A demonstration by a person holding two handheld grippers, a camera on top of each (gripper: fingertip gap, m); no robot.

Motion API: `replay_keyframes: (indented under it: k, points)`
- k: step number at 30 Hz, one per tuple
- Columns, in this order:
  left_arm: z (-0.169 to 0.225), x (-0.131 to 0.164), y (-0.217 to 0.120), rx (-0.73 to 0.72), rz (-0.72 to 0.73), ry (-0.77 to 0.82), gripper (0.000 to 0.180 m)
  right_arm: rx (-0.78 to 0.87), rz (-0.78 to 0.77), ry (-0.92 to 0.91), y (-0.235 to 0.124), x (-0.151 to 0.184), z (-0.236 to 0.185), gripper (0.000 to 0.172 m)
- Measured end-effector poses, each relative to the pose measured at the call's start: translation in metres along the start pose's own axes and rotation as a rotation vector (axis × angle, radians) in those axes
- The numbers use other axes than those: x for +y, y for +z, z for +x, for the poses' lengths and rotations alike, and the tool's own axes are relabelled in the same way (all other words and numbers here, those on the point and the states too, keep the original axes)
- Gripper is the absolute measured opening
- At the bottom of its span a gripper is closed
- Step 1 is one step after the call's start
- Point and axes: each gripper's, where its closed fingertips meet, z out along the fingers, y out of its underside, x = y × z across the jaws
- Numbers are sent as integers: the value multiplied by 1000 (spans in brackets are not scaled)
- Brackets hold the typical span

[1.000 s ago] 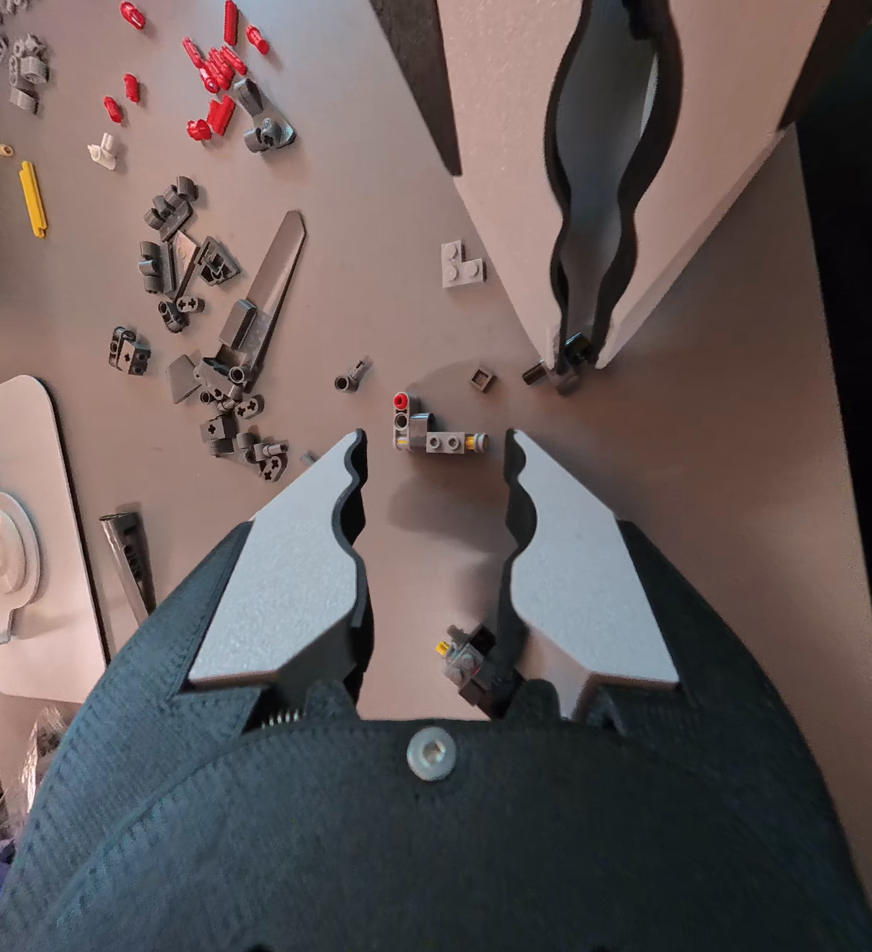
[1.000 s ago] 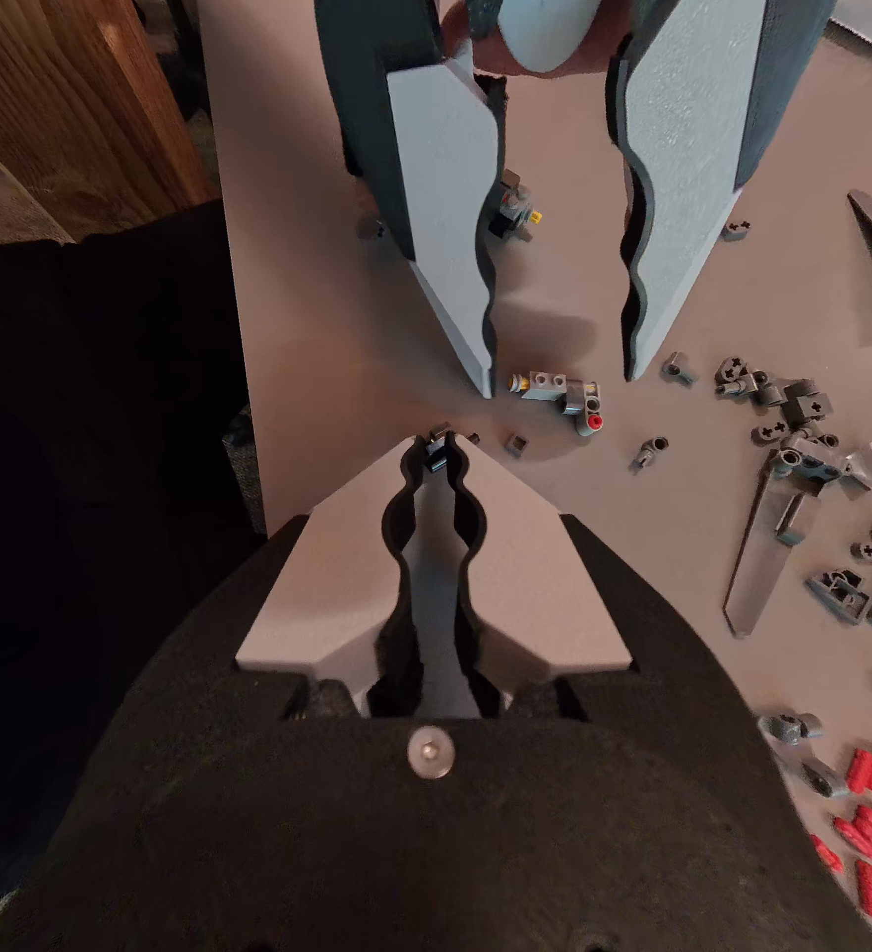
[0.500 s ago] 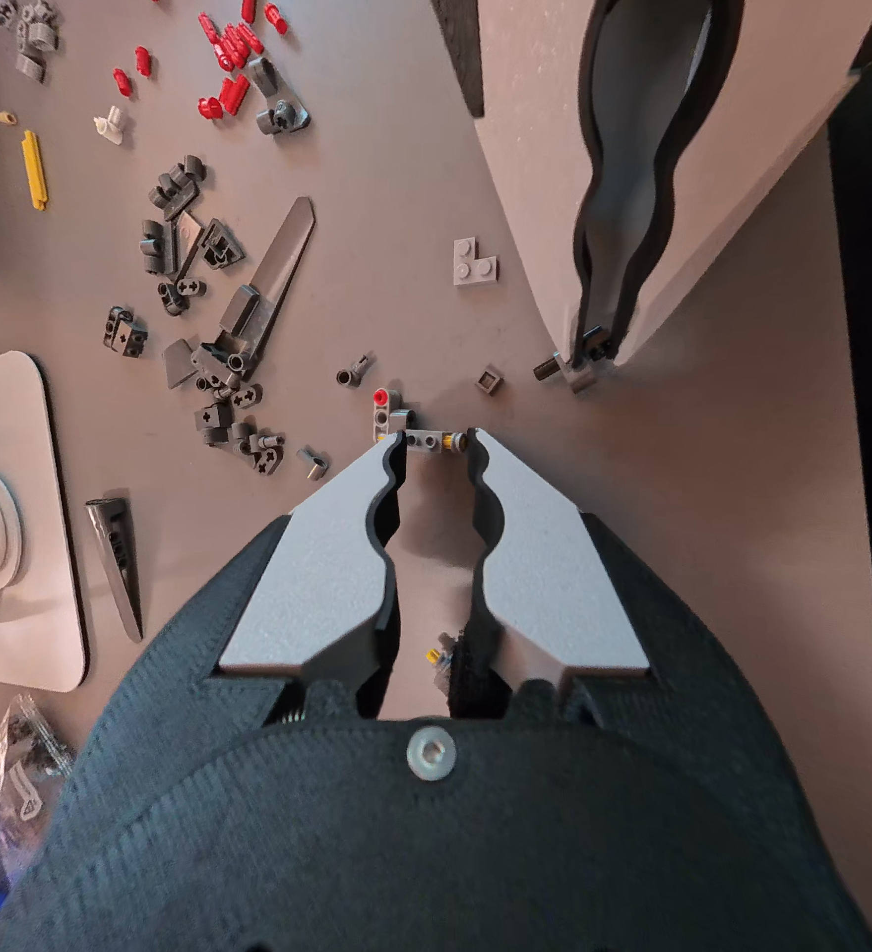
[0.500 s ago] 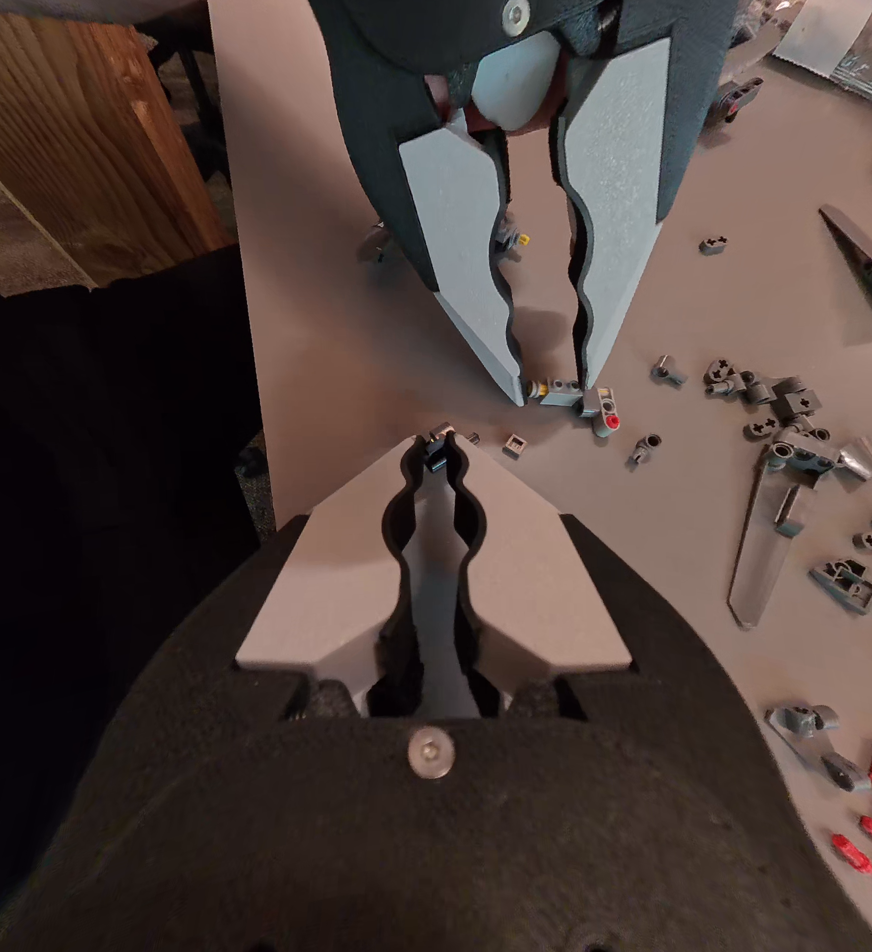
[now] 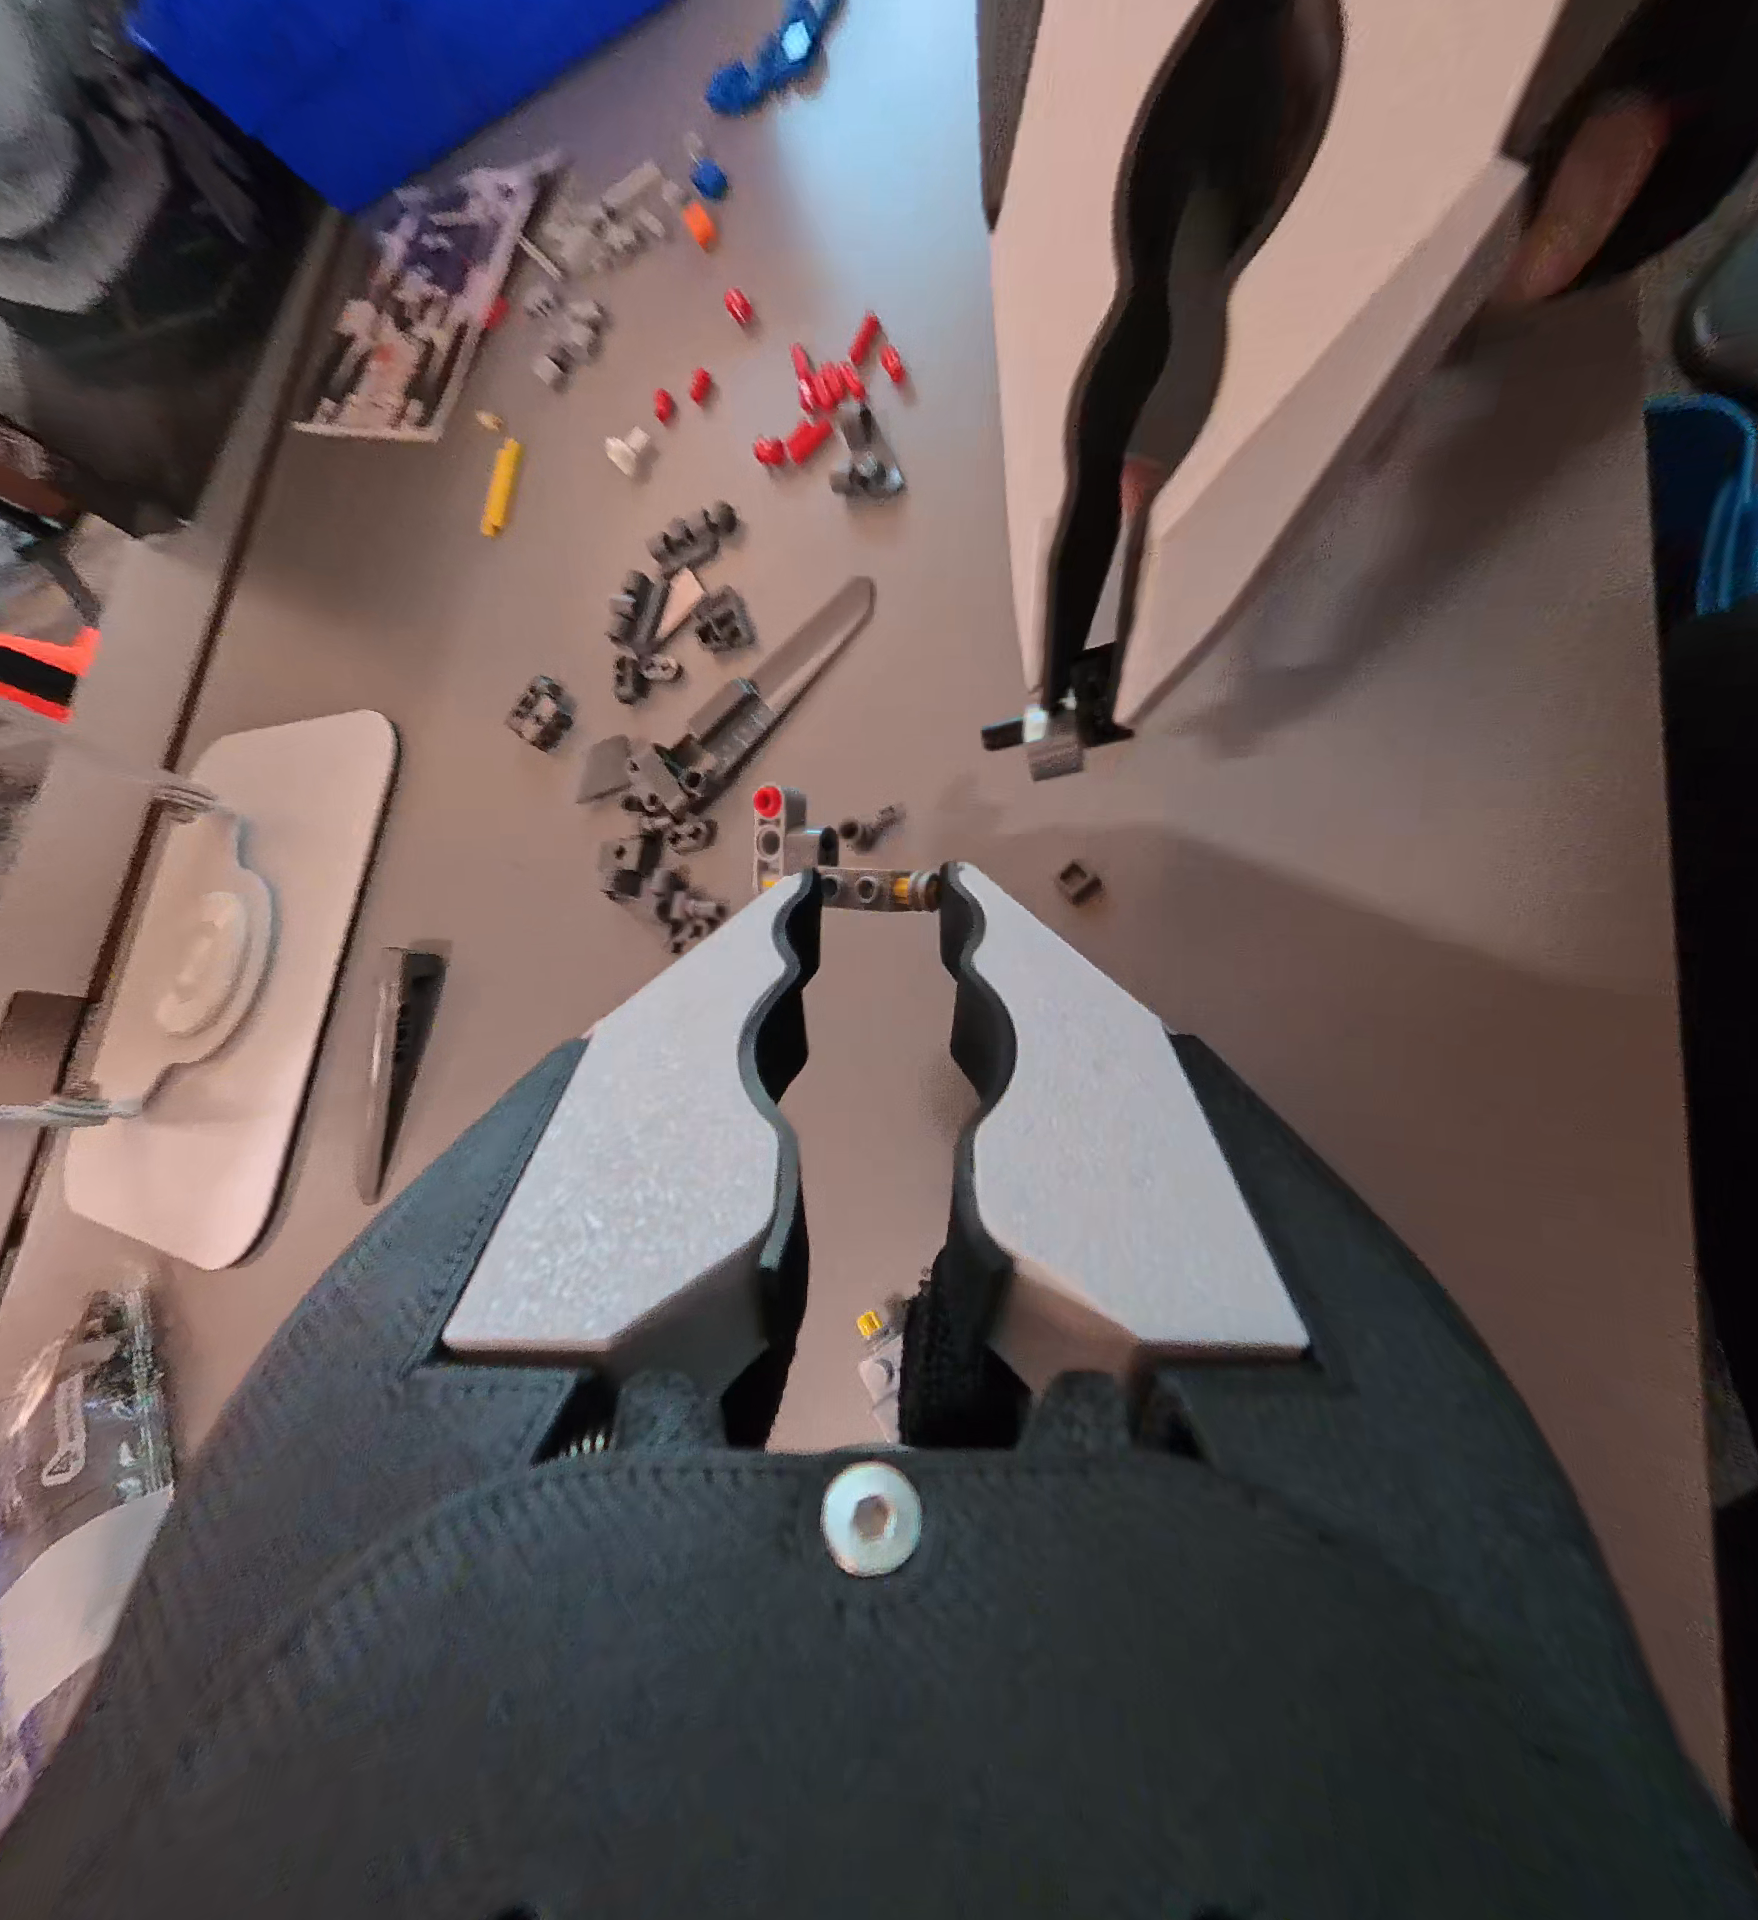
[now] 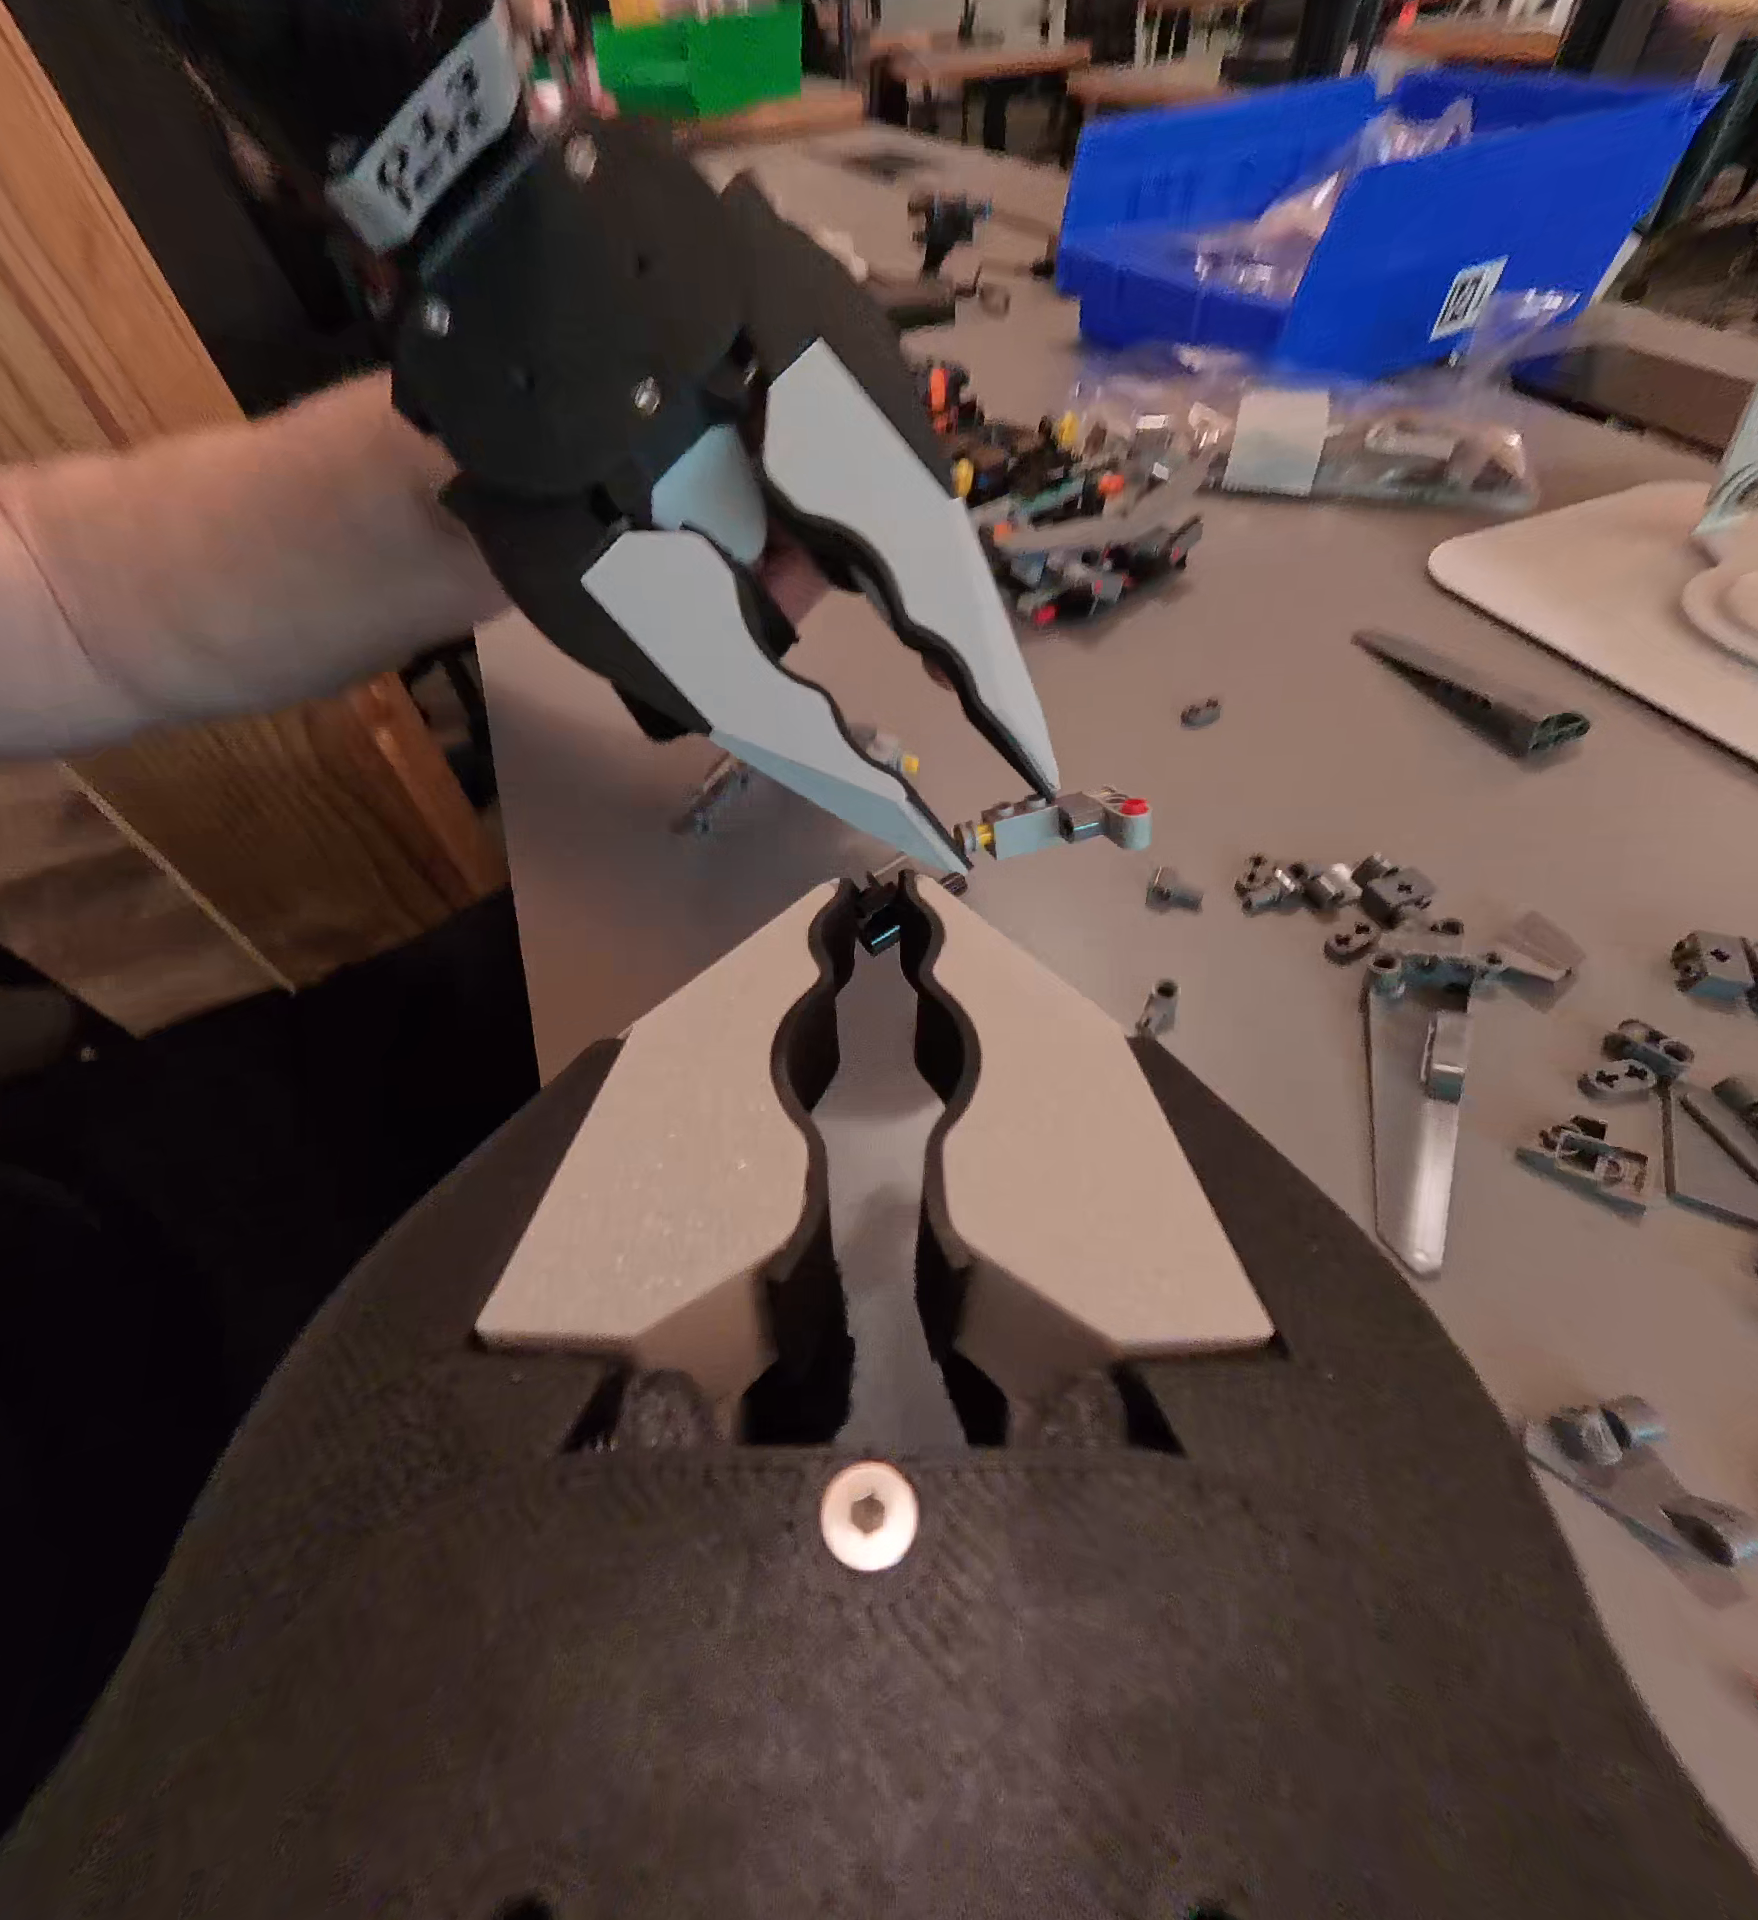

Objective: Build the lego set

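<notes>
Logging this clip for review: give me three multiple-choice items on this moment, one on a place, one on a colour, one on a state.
1. Where is the grey brick assembly?
A. flat on the table
B. in the air, in the left claw
C. in the blue bin

2. What colour is the pin at its far end?
A. red
B. green
C. white

3. How does the right claw stand?
A. wide open
B. open over a plate
C. shut on a small dark piece

Answers: 1 B, both tips press its ends above the table. 2 A, a red pin caps the beam. 3 C, the fingers pinch it.
</notes>
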Motion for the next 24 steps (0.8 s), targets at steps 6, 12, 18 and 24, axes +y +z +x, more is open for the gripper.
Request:
replay_keyframes:
  k: [6,12,18,24]
  points:
    - [-16,-27,-25,-149,161,-33,21,30,184,10,-5,-29,9,5]
    - [-23,-41,-38,-257,243,-3,20,75,298,-50,-5,-56,6,5]
    - [-29,-50,-49,-306,323,-10,21,68,344,-25,-4,-68,10,5]
    - [-29,-57,-55,-325,366,17,20,36,388,8,-3,-76,9,5]
